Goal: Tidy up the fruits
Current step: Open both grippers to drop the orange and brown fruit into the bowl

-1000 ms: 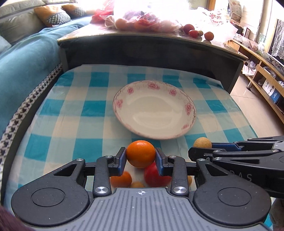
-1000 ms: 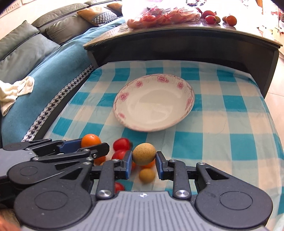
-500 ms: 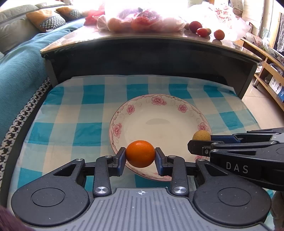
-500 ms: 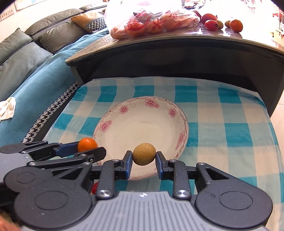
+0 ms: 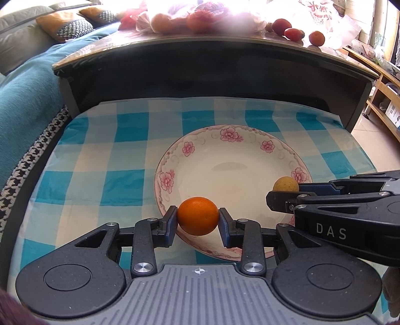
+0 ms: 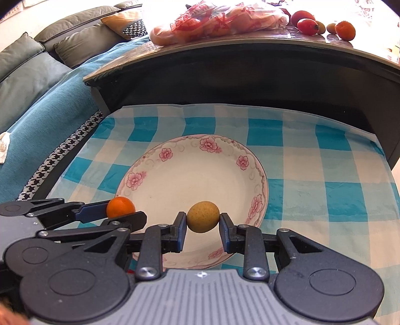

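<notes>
My left gripper (image 5: 198, 220) is shut on a small orange (image 5: 198, 216), held over the near left rim of a white plate with pink flowers (image 5: 225, 135). My right gripper (image 6: 203, 221) is shut on a yellow-brown round fruit (image 6: 203, 216), held over the near part of the same plate (image 6: 160, 155). In the left wrist view the right gripper (image 5: 287, 191) reaches in from the right with its fruit (image 5: 285, 183). In the right wrist view the left gripper (image 6: 120, 212) comes in from the left with the orange (image 6: 120, 206). The plate holds nothing.
The plate lies on a blue and white checked cloth (image 5: 100, 155). Behind it rises a dark table (image 5: 200, 65) with a bag of fruit (image 6: 215, 22) and loose red and orange fruits (image 5: 295, 32) on top. A sofa with a teal cover (image 6: 50, 87) runs along the left.
Both grippers have carried their fruits forward, from above the loose fruits at the cloth's near edge to over the near rim of the plate. Neither grip has changed.
</notes>
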